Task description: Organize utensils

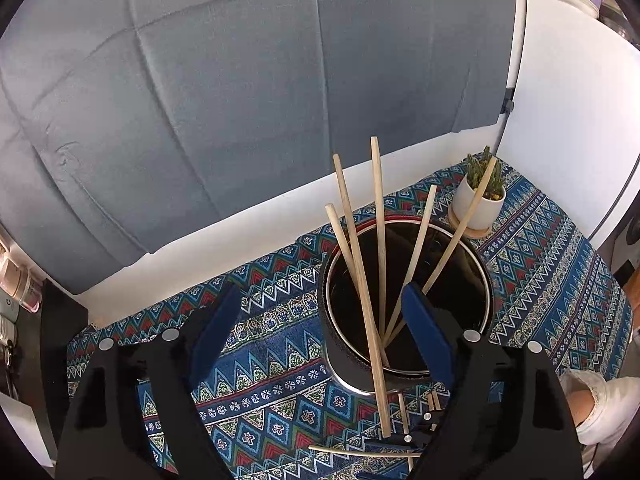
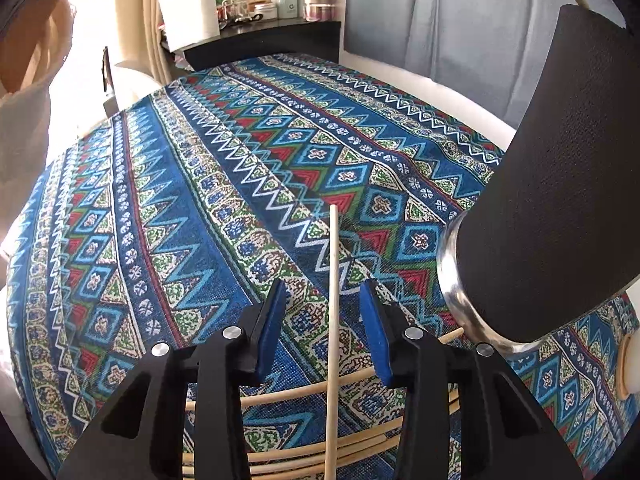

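A black cylindrical holder [image 1: 348, 360] with a steel rim stands on the patterned cloth, and several wooden chopsticks [image 1: 378, 208] lean in it. My left gripper [image 1: 320, 320] hovers open before the holder, its right pad overlapping the rim and nothing between the pads. In the right wrist view the holder [image 2: 560, 200] rises at the right. My right gripper [image 2: 322, 320] is low over the cloth with one chopstick [image 2: 332, 300] running lengthwise between its blue pads; a gap shows on both sides of it. Several more chopsticks [image 2: 288, 394] lie crosswise under the fingers.
A small cactus in a white pot [image 1: 478, 200] stands behind the holder. The patterned tablecloth [image 2: 200, 200] stretches to the left. A dark shelf [image 2: 260, 36] with bottles and a paper roll [image 2: 190, 8] lies beyond it. A person's white sleeve [image 1: 600, 404] shows at the right.
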Motion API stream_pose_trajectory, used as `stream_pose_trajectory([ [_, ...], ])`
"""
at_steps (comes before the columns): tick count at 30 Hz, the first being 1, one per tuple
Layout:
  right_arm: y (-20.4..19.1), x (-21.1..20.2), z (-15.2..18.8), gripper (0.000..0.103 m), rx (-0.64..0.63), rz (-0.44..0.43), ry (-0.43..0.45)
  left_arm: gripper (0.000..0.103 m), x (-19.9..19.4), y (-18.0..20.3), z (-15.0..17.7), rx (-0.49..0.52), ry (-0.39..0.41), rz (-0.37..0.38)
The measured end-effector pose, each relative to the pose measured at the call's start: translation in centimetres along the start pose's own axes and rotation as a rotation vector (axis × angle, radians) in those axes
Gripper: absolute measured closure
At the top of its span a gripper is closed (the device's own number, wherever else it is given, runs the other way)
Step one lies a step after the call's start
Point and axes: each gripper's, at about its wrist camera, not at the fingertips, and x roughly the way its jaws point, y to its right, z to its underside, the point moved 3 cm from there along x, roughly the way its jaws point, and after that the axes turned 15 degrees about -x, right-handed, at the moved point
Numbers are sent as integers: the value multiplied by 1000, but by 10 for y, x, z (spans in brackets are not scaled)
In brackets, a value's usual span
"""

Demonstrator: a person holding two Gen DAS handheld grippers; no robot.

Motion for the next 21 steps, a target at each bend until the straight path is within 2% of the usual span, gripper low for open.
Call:
stream_pose_trajectory([
  [1, 1, 1, 1, 71, 8, -9, -1, 25, 2, 0, 0, 4, -5, -5],
  [2, 2, 1, 2, 78, 16, -20, -2, 27, 4, 1, 0, 8, -12, -3],
  [3, 3, 2, 2, 87, 22, -31, -1, 32, 6, 2, 1, 14, -24, 0],
  [6, 2, 2, 1, 98, 18, -41, -4, 49, 13, 1, 2, 15, -70, 5],
  [11, -5, -4, 5, 98, -7, -10, 8, 71, 12, -4, 1, -5, -85, 24],
  [13, -8, -8, 4, 99, -7, -7, 20, 88, 8, -5, 0, -17, -85, 30],
  [21, -4, -40, 0, 98, 29, -23, 108, 93, -4, -1, -1, -10, -71, 25],
])
